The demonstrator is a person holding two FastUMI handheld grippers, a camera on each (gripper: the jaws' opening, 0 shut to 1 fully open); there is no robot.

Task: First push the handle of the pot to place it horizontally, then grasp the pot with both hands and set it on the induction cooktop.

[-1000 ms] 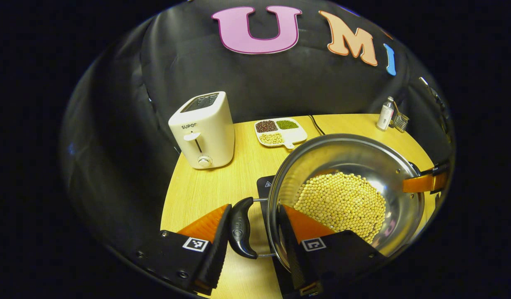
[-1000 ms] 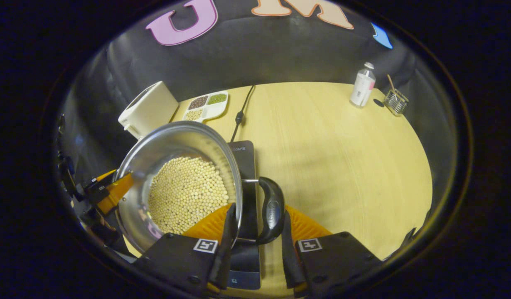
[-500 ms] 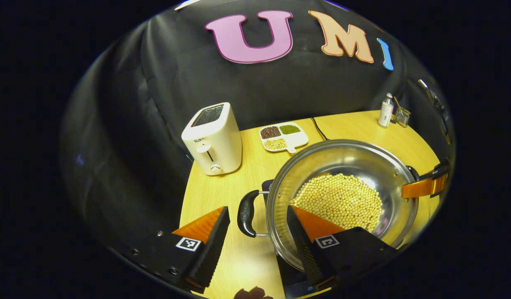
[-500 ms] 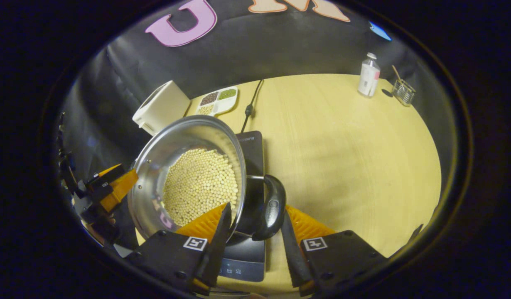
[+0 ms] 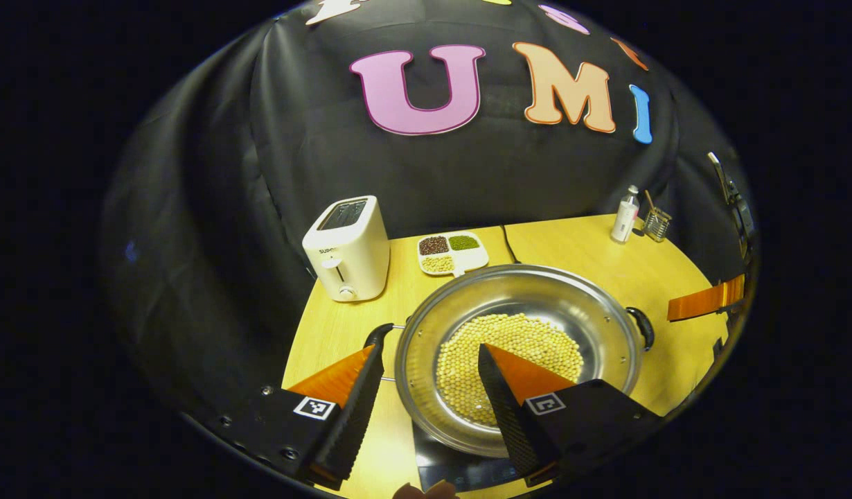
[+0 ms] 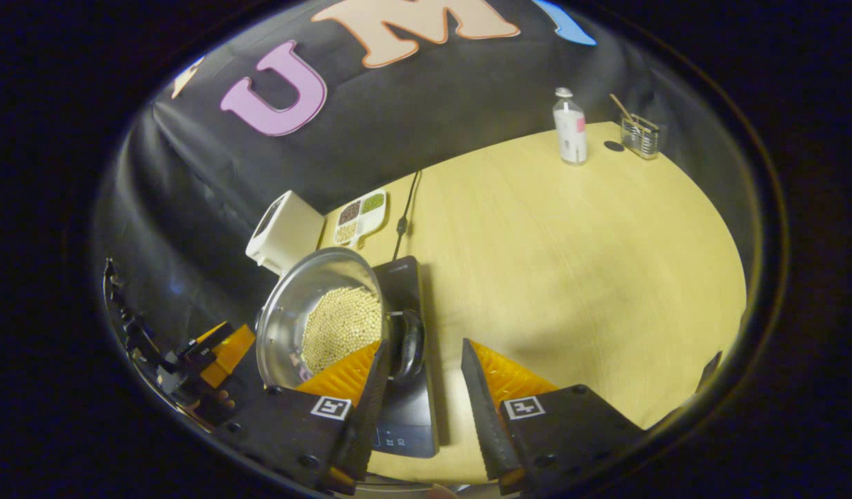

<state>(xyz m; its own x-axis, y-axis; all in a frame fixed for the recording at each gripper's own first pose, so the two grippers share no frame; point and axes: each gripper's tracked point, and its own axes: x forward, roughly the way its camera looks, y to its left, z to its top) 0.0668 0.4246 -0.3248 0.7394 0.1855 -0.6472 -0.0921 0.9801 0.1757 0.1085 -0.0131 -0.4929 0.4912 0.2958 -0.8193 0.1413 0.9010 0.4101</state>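
Observation:
The steel pot (image 5: 537, 298) with soybeans inside stands on the black induction cooktop (image 5: 454, 470). Its black side handles (image 5: 380, 337) stick out left and right. My left gripper (image 5: 429, 350) hovers open, above and short of the pot's left rim, holding nothing. In the right gripper view the pot (image 6: 294, 305) rests on the cooktop (image 6: 409, 409), with its near handle (image 6: 409, 343) just beyond my left fingertip. My right gripper (image 6: 424, 346) is open and holds nothing. The other gripper's orange finger (image 5: 706, 301) shows past the pot's far side.
A white toaster (image 5: 346, 246) and a divided tray of beans (image 5: 450, 251) stand at the back left. The cooktop's cable (image 6: 405, 208) runs to the wall. A bottle (image 6: 570, 128) and a wire holder (image 6: 639, 132) sit far right. Bare wooden tabletop (image 6: 571, 263) spreads right of the cooktop.
Both grippers, which straddled the pot's handles, have drawn back and up, away from them. The pot stays on the cooktop.

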